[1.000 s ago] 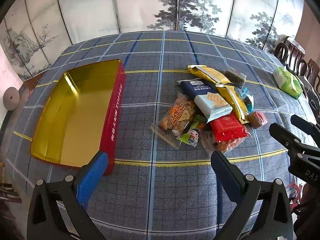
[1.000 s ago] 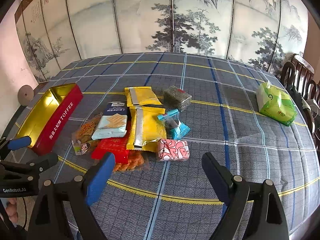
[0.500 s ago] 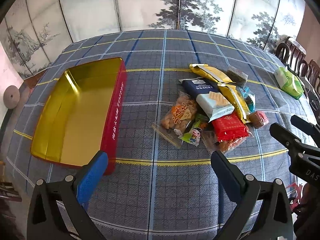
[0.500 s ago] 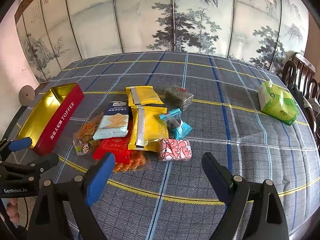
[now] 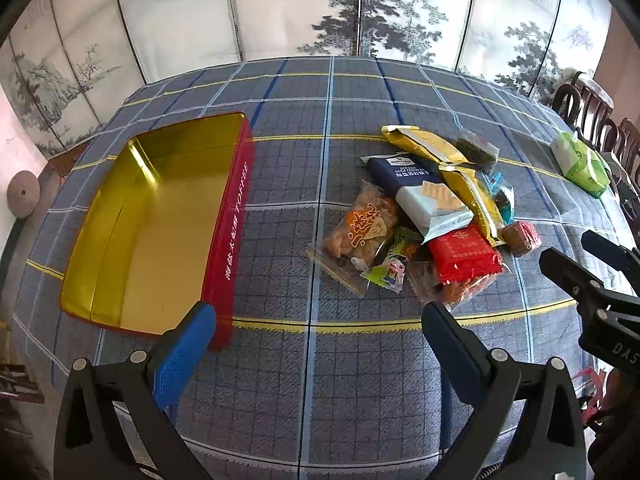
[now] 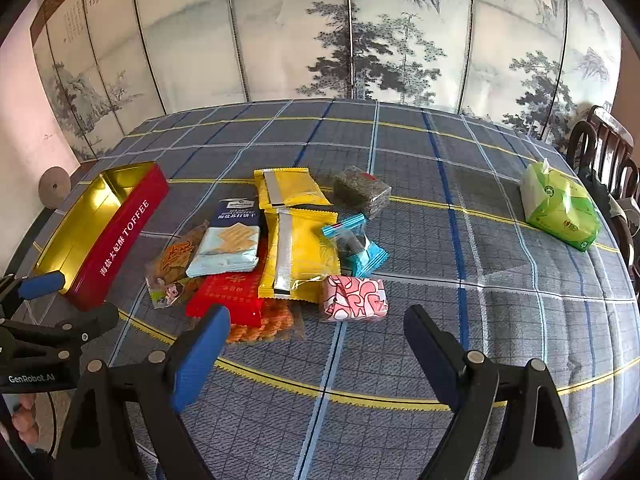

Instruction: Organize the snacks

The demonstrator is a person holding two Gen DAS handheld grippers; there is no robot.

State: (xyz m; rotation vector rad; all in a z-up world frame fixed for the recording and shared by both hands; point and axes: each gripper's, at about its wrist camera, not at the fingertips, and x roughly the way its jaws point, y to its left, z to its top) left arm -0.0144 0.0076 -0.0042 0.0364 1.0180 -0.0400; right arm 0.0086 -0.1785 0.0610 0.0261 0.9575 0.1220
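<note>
— Where are the snacks sitting?

— All in one loose heap on the counter (image 6: 460,216), over the blue plaid cloth. Two yellow packets (image 6: 298,236) run down the middle, a navy-and-pale cracker pack (image 6: 230,240) overlaps their left side, and a red packet (image 6: 230,294) lies at the near edge. A pink-and-white wrapped block (image 6: 354,298) sits just right of the red one, touching the yellow.

— And the tin?

— The red toffee tin (image 5: 236,216) stands open well to the left of the heap, its gold inside bare.

— What are the grippers doing?

— The left gripper (image 5: 316,330) hovers above the counter near the tin's near corner, jaws spread wide, nothing between them. The right gripper (image 6: 316,332) hangs just short of the heap, jaws equally wide and empty.

— Anything else about?

— A green tissue pack (image 6: 560,208) lies far right, apart from everything.
</note>
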